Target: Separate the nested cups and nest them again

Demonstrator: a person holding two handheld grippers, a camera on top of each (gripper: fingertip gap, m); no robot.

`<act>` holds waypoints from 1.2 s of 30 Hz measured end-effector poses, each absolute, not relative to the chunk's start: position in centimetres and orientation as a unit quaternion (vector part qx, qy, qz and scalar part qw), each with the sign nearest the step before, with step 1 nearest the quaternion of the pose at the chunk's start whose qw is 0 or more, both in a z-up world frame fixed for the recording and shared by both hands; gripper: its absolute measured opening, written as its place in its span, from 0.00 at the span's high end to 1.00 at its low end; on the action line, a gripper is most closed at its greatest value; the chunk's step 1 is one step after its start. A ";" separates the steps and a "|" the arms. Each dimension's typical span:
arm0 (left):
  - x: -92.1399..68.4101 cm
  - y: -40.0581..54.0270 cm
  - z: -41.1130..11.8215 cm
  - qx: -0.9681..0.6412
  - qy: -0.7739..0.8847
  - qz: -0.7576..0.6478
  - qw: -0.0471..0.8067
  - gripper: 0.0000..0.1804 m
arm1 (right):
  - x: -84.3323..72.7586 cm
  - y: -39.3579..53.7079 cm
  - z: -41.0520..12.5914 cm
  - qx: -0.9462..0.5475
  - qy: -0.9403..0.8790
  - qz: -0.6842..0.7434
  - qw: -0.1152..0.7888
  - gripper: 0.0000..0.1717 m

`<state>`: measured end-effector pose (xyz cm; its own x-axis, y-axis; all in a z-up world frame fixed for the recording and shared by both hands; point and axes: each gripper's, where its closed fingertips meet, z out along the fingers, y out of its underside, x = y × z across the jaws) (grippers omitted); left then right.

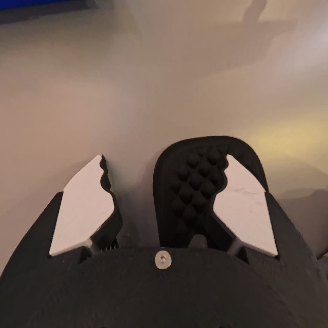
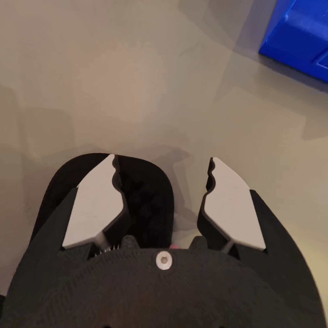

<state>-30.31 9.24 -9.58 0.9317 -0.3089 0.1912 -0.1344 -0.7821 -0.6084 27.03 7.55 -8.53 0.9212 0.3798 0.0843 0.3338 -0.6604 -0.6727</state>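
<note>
Cups are not being shown near either gripper; left gripper (image 1: 165,156) and right gripper (image 2: 163,157) are being held spread apart, empty, above the table (image 2: 124,79), a blue bin (image 2: 298,40) beyond the right one.

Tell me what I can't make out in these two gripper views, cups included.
- Cups: neither view shows one; only bare table lies ahead.
- Blue object, right wrist view: cut off by the right edge, so its kind is unclear.
- Yellowish glow, left wrist view: too blurred to identify.
- Pink speck, right wrist view: mostly hidden behind the open right gripper.
</note>
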 end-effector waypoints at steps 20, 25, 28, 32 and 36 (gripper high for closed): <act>-28.2 8.6 -5.1 -0.908 0.131 -0.089 0.387 0.33 | 25.8 8.1 -5.2 -0.890 -0.132 0.002 0.437 0.39; -24.9 11.1 -4.4 -0.884 0.205 -0.091 0.410 0.33 | 24.6 10.0 -5.1 -0.888 -0.151 -0.003 0.435 0.38; -23.1 12.3 -5.4 -0.880 0.223 -0.127 0.400 0.32 | 24.4 9.8 -6.3 -0.893 -0.148 0.013 0.426 0.37; -22.4 12.0 -7.5 -0.888 0.274 -0.091 0.359 0.32 | 24.5 9.5 -6.7 -0.896 -0.136 0.012 0.422 0.37; -22.6 11.3 -8.2 -0.899 0.260 -0.086 0.341 0.32 | 24.0 9.5 -6.5 -0.892 -0.142 -0.007 0.429 0.38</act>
